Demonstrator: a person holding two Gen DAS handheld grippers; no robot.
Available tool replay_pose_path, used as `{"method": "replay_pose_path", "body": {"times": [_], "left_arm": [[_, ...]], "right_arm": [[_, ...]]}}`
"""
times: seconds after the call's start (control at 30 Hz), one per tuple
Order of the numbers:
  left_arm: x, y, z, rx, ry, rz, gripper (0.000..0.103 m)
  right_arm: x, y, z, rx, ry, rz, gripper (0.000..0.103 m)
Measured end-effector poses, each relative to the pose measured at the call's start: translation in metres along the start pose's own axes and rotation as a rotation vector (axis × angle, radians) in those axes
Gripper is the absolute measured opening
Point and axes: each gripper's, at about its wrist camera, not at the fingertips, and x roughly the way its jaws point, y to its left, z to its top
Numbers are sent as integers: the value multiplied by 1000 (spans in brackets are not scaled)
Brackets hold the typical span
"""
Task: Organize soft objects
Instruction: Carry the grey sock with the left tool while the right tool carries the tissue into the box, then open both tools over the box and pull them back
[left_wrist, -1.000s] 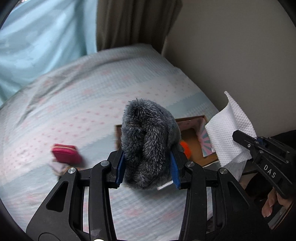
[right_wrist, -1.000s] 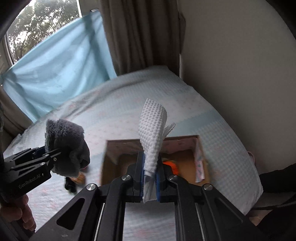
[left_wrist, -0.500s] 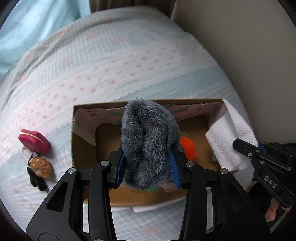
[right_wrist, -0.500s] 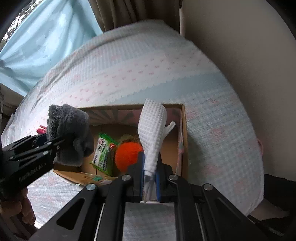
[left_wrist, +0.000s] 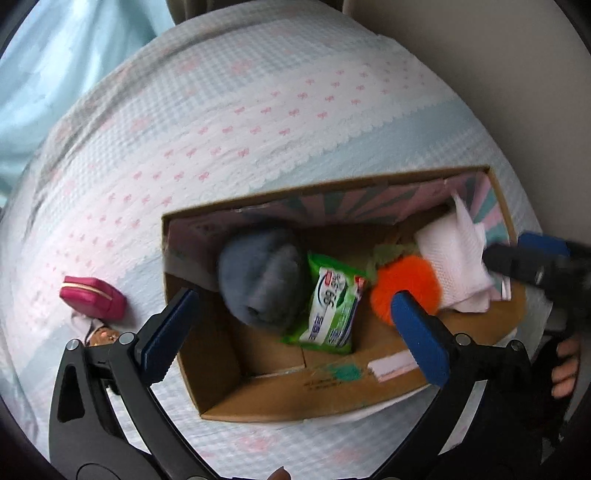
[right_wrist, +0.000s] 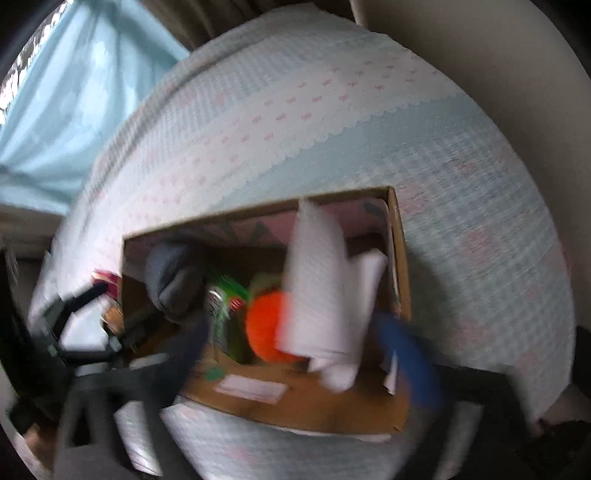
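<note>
An open cardboard box (left_wrist: 280, 400) lies on the bed. Inside it are a grey fluffy toy (left_wrist: 262, 280), a green wipes pack (left_wrist: 330, 306), an orange pompom (left_wrist: 406, 284) and a white cloth (left_wrist: 454, 266). My left gripper (left_wrist: 291, 332) is open and empty above the box's near side. In the blurred right wrist view my right gripper (right_wrist: 295, 350) is open, with the white cloth (right_wrist: 321, 295) loose in front of it over the box (right_wrist: 314, 406). The grey toy (right_wrist: 173, 280) and the orange pompom (right_wrist: 264, 332) show there too.
A pink pouch (left_wrist: 92, 297) and a small brown trinket (left_wrist: 103, 336) lie on the bedspread left of the box. A beige wall (left_wrist: 498, 55) runs along the right. A light blue curtain (left_wrist: 55, 74) hangs at the far left.
Both grippers have opened. The grey toy has dropped into the left part of the box and the white cloth into the right part. Both cameras came closer over the box.
</note>
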Motion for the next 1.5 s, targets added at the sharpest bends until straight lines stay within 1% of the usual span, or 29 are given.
{"method": "replay_pose_path", "body": {"times": [0.07, 0.2, 0.33, 0.53, 0.67, 0.73, 0.83, 0.93, 1.1, 1.23, 1.33, 1.4, 1.5], "left_arm": [[1, 0, -3, -4, 10, -6, 103], [-2, -2, -8, -13, 8, -15, 103], [-12, -1, -9, -14, -12, -17, 103], [-45, 4, -12, -22, -68, -13, 103], [-78, 12, -18, -44, -121, -16, 103], [-98, 17, -24, -57, -154, -31, 103], [-130, 24, -34, -68, -202, -32, 103], [-164, 33, -47, -72, -242, -17, 103], [-213, 57, -74, -82, -318, -30, 103], [-247, 75, -97, -83, -374, 0, 103], [-271, 92, -118, -75, -415, 43, 103], [-282, 104, -129, -77, -431, 45, 103], [-300, 128, -149, -90, -456, 48, 103]], "right_arm": [[1, 1, 1, 13, 1, 18, 103], [0, 9, 3, -13, -2, 8, 103], [-8, 12, 1, -34, -24, -1, 103], [-31, 25, -4, -53, -79, -35, 103], [-57, 43, -12, -97, -125, -71, 103], [-74, 55, -19, -123, -159, -91, 103], [-101, 72, -32, -140, -214, -103, 103], [-127, 89, -46, -149, -270, -118, 103], [-169, 122, -73, -179, -364, -151, 103], [-198, 146, -96, -183, -432, -165, 103], [-213, 161, -114, -169, -469, -163, 103], [-220, 171, -127, -163, -496, -166, 103], [-225, 187, -144, -171, -522, -198, 103]]}}
